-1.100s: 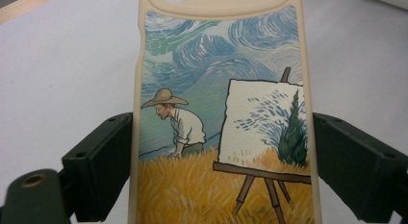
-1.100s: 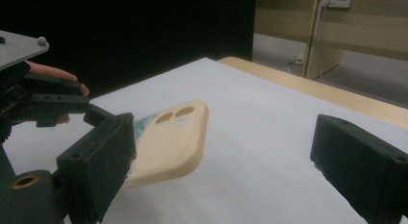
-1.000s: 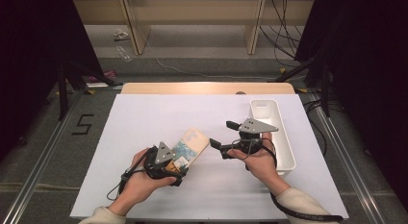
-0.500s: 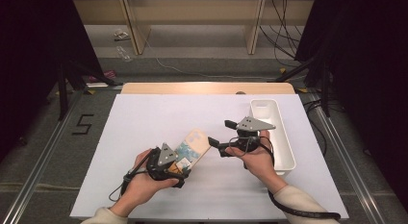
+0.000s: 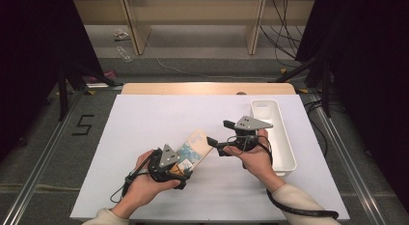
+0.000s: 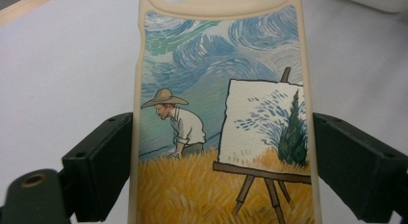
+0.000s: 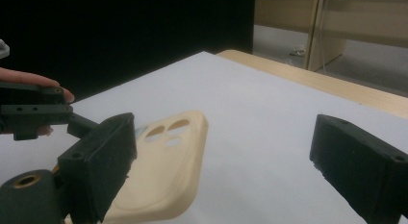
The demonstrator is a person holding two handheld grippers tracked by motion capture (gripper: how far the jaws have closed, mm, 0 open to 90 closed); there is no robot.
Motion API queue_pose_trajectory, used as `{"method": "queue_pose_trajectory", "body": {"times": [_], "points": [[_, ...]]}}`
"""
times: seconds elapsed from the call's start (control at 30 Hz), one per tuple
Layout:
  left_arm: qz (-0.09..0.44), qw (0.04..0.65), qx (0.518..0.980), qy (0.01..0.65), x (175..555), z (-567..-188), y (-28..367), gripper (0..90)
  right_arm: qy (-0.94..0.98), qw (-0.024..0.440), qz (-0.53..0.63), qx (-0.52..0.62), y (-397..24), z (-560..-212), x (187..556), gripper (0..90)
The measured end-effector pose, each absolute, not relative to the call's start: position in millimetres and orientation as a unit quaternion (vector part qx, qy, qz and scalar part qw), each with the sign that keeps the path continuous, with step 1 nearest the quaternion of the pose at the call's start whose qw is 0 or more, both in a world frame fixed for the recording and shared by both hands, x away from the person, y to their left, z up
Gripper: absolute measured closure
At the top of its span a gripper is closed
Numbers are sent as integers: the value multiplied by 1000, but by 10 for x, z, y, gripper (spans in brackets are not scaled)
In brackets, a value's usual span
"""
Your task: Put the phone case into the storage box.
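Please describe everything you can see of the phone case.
The phone case looks like soft cream rubber with a painted back: a man in a straw hat, a wheat field, an easel, a swirling blue sky. Its far end has camera cutouts. It is held between the left gripper jaws, which touch its long edges, above the white table.

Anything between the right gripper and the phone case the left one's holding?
Nothing visible. The left gripper holds the phone case by its long edges; the case's camera-cutout end sticks out toward the right gripper, whose jaws stand open beside that end, with bare white table around it.
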State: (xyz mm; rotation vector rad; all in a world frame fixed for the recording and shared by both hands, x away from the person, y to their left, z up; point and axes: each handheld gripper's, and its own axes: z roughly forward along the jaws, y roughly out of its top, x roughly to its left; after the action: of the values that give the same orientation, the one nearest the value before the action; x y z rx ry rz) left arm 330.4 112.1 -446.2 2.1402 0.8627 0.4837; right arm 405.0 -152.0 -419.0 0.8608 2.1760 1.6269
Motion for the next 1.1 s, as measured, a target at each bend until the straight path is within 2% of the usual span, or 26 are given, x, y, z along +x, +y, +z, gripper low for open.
{"method": "queue_pose_trajectory", "body": {"times": [1.1], "points": [[190, 388, 842, 324, 3260, -4453, 1017, 111, 758, 129, 561, 307, -1410, -4245, 4160, 100]]}}
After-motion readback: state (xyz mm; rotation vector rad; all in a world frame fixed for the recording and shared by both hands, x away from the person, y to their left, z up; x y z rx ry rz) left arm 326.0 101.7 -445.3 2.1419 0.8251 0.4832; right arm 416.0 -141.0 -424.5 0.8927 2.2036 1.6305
